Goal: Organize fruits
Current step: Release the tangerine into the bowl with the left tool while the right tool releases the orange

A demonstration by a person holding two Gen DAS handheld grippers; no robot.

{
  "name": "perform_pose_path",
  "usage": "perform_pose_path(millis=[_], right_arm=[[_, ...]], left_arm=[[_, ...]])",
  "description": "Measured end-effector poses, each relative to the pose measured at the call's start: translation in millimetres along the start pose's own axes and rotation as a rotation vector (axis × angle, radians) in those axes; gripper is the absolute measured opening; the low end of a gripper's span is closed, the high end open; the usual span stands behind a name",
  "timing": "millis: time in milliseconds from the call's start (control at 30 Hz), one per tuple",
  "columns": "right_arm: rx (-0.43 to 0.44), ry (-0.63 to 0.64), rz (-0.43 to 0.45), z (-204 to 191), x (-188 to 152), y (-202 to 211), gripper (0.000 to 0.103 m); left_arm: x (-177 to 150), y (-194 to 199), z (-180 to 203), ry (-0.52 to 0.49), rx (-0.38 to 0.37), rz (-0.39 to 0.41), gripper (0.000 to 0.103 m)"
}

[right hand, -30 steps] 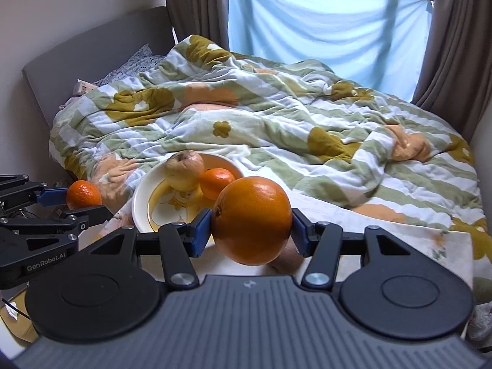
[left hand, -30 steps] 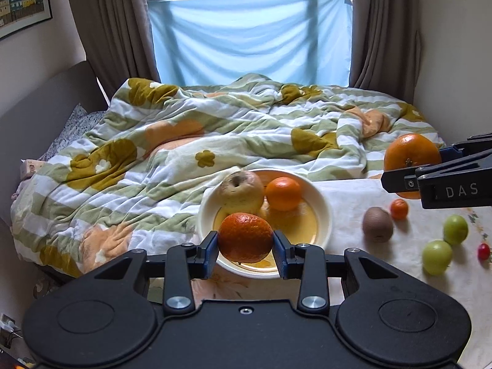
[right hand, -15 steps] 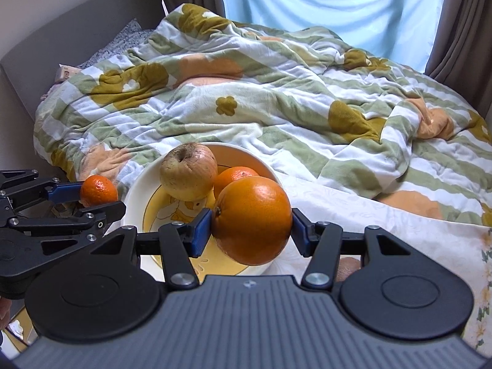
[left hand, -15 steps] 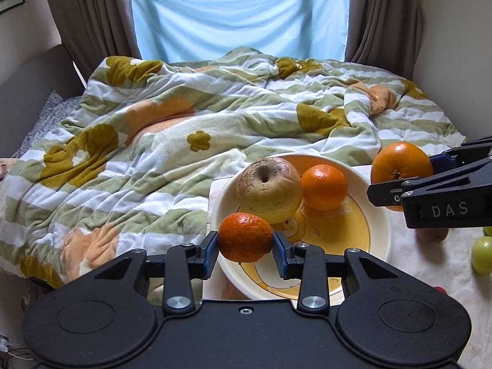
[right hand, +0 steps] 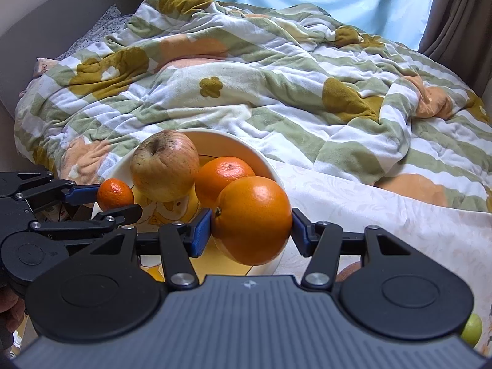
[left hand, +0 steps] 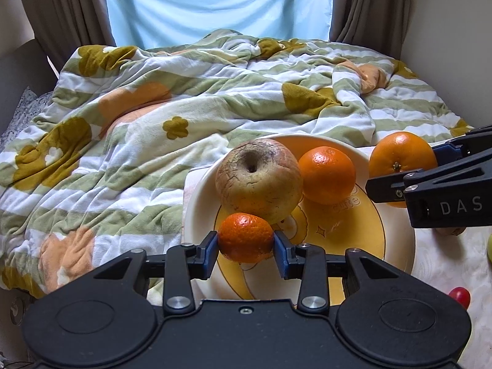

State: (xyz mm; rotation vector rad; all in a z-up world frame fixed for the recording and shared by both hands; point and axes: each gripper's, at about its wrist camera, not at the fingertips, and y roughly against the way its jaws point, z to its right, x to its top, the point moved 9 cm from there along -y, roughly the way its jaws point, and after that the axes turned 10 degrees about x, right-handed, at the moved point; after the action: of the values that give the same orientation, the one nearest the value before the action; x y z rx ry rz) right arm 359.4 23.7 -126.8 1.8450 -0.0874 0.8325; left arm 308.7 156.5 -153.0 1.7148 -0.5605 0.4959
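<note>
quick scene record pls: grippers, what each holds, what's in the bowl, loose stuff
left gripper: shut on mandarin, over the bowl's near edge
right gripper: shut on big orange, at the bowl's right rim
bowl: holds apple and small orange
loose: red fruit and green fruit on the cloth
backdrop: blanket

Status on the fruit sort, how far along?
Done: a wrinkled apple and an orange sit in the yellow bowl. In hand: left gripper holds a mandarin, right gripper a large orange, both at the bowl. Left: a red fruit and a green one outside.
</note>
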Motion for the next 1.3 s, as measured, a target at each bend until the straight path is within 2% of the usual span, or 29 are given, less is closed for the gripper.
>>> perform_pose_path(millis=[67,100,133,500,933,1233,1267,1300], right_arm=[[-0.003,-0.002,-0.002,0.7,0.8,-0.9,0.069],[-0.005,-0.003,-0.002,1.5,0.9,-0.4,0.069],[-0.005,-0.005,-0.002,2.0,2.0,0.1,0.069],[0.025,0.010,-0.015,-5.7,0.3,4.6,0.069],[0.075,0.038,-0.068,-47.6,-7.0,-36.3,0.069],[0.082,0.042,-0.080,-53.0,-8.5,-42.6,0.071],[0.086,0.052,-0.066,-54.5,-7.0,-40.3,0.076],[0.080,0.061,-0.056,-55.4,-4.8,-37.3,0.088]], left_arm=[[-0.2,1.0,1.9,-0.010,0.007,0.003,0.091],[0.2,3.9,1.3,-0.009,0.019,0.019,0.098],[-0.1,7.6,0.6,-0.008,0.024,0.034,0.101],[-20.7,30.5,-12.1,0.034,0.021,0.009,0.102],[-40.4,40.0,-31.9,0.102,0.021,-0.013,0.102],[-40.7,41.8,-30.3,0.094,0.016,-0.006,0.102],[-41.0,42.5,-29.7,0.092,0.016,-0.005,0.102],[-41.1,43.4,-29.2,0.091,0.015,-0.004,0.102]])
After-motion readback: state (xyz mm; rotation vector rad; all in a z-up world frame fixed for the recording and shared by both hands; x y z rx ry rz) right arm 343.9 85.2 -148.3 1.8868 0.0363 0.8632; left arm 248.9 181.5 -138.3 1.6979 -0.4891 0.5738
